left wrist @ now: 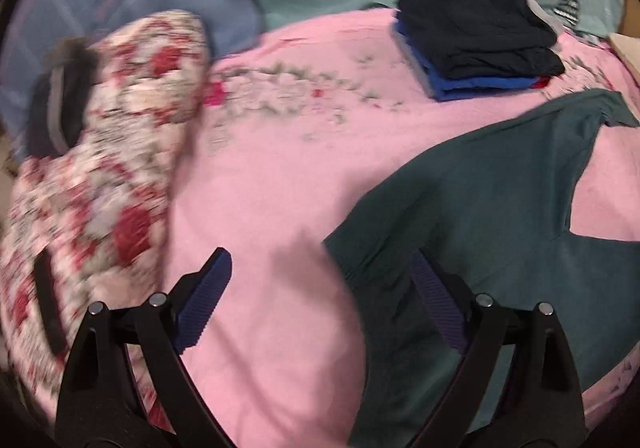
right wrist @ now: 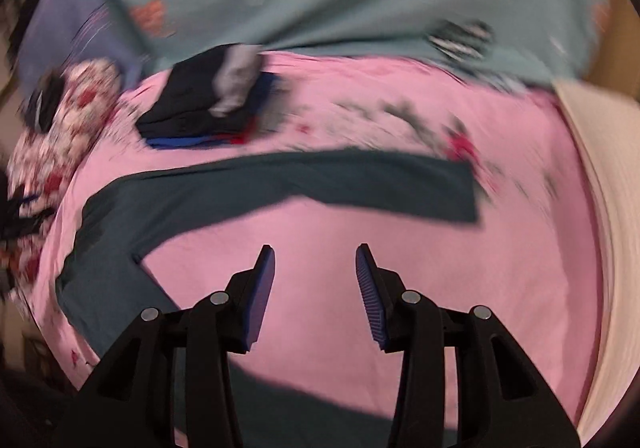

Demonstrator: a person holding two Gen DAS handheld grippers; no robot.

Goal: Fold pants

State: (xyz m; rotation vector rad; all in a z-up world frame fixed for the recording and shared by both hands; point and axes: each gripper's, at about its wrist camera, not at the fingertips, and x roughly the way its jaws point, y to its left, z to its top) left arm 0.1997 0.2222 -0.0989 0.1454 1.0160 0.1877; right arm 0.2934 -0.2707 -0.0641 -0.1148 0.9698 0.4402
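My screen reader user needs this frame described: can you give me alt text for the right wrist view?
Dark green pants lie spread flat on a pink bedsheet, legs apart, unfolded. The right gripper hovers open and empty above bare sheet between the legs. A stack of folded clothes sits beyond the pants; the picture is motion-blurred.

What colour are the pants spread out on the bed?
Dark teal green pants, plain with no pattern; clearest in the right wrist view.

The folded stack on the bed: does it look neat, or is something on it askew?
Slightly untidy. On the stack, a grey piece lies crooked across the dark top layer, and blue and red edges stick out below. The pants nearby lie spread, still unfolded.
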